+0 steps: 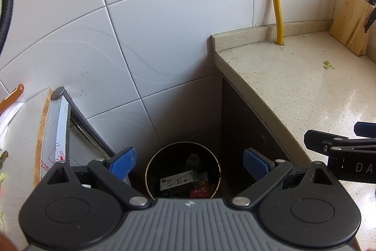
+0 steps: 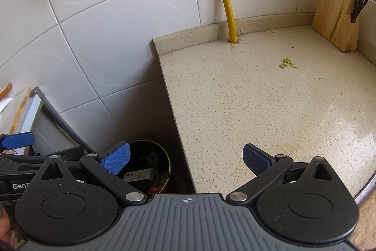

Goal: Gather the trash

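Trash, a small green scrap [image 2: 287, 63], lies alone on the countertop [image 2: 235, 98] near the knife block [image 2: 336, 15], while both the left gripper [image 1: 188, 162] and right gripper [image 2: 185, 159] hang wide open and empty, the left directly above the floor bin [image 1: 183, 171], seemingly ready for dropping.

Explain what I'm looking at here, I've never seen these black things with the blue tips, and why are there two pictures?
Those are two handheld grippers, one in each of a person's hands. Each carries a camera looking forward along its two blue-padded fingers, hence the two pictures. The left gripper hangs open above a round trash bin on the floor, which already holds papers and wrappers. The right gripper is open too, over the edge of the speckled countertop. Neither holds anything. On the countertop lie a small green scrap, probably trash still to collect, and a wooden knife block. A yellow hose runs down the tiled wall.
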Demonstrator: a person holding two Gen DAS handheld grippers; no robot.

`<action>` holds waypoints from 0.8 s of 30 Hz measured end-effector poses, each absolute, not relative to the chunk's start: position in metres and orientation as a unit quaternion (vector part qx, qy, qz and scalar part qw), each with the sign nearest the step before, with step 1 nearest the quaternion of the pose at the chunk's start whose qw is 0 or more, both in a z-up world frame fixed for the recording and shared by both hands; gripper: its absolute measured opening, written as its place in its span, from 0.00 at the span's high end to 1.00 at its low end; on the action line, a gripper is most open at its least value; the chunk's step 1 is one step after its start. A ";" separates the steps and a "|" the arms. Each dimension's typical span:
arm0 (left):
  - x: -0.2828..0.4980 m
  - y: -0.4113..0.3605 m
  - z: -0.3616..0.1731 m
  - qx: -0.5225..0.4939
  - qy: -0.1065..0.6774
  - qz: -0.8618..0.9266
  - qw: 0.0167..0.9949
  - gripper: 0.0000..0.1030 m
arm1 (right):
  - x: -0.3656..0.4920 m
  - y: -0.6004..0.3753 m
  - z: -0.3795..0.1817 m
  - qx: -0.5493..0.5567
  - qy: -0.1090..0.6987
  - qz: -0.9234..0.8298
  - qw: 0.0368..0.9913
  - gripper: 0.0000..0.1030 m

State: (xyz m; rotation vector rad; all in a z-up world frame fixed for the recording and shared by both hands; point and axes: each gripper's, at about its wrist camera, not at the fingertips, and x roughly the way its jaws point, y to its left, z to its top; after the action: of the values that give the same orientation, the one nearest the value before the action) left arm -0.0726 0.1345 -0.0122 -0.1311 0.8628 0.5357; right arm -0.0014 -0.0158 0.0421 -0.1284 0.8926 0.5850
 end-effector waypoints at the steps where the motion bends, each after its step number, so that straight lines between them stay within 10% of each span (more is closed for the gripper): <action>1: -0.072 0.134 -0.012 -0.062 0.413 0.256 0.872 0.07 | -0.001 -0.016 0.042 -0.061 0.425 0.278 0.859 0.00; 24: -0.069 0.132 -0.012 -0.054 0.414 0.254 0.873 0.07 | 0.002 -0.024 0.044 -0.055 0.426 0.277 0.859 0.00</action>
State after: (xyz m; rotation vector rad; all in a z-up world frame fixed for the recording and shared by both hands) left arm -0.0689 0.1318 -0.0124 -0.1119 0.8655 0.5297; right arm 0.0021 -0.0238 0.0437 -0.1152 0.8953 0.5815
